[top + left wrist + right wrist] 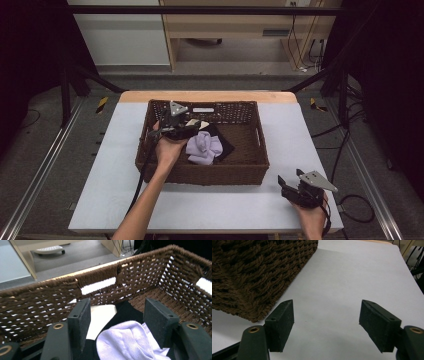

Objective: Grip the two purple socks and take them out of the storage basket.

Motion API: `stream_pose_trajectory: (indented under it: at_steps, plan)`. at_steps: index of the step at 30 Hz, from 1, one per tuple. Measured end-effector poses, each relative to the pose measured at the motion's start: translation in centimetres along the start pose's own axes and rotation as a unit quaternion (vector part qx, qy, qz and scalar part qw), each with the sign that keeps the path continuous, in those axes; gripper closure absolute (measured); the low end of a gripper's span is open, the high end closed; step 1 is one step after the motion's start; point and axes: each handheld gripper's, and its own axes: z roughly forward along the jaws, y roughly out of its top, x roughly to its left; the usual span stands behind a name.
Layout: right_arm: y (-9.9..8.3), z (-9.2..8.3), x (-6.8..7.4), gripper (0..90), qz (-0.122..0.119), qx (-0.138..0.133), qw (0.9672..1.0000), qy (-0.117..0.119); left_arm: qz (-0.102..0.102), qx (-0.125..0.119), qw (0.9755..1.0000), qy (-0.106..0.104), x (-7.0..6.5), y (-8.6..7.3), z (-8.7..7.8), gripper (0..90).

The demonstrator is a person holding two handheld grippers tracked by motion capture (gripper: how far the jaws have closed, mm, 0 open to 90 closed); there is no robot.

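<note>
A brown wicker basket [250,170] stands on the pale table [115,150]. Inside it a lavender cloth [204,146] lies on a black cloth [226,145], with a cream piece [194,123] behind them. My left gripper [195,129] is down in the basket at its left side, jaws open. In the left gripper view the left gripper [117,312] straddles the lavender cloth [125,340]; the pads do not press on it. Ahead are the black cloth [125,310], the cream piece [102,317] and the basket wall [150,272]. My right gripper [290,179] rests open over the table's front right.
In the right gripper view the right gripper [327,312] faces bare table [342,277], with the basket's corner [257,272] at its left. The basket's right half shows bare wicker floor [245,145]. Black frame posts and cables stand around the table.
</note>
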Motion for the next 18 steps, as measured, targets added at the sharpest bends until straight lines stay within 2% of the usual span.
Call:
stream_pose_trajectory:
  at_steps: [3, 8, 12, 15, 18]
  plan:
    - [0.0, 0.0, 0.0, 28.1, 0.0, 0.001, 1.0, 0.0, 0.005, 0.006, 1.0, -0.002, -0.5, -0.2, 0.4, 38.4]
    - [-0.1, 0.1, 0.1, 28.1, 0.0, 0.005, 1.0, 0.0, 0.037, 0.024, 0.999, 0.009, -1.5, -0.6, 1.2, 39.4]
    - [-0.1, 0.2, 0.1, 28.2, -0.001, 0.006, 1.0, 0.0, 0.064, 0.044, 0.9969, 0.013, -2.2, -1.2, 1.9, 43.1]
    - [-0.1, 0.2, 0.1, 28.1, 0.0, 0.008, 1.0, 0.0, 0.058, 0.06, 0.9965, 0.002, -2.3, -1.3, 2.1, 44.4]
    - [-0.1, 0.2, 0.1, 28.1, 0.001, 0.009, 1.0, -0.002, 0.06, 0.084, 0.9947, 0.002, -2.2, -1.4, 2.3, 43.8]
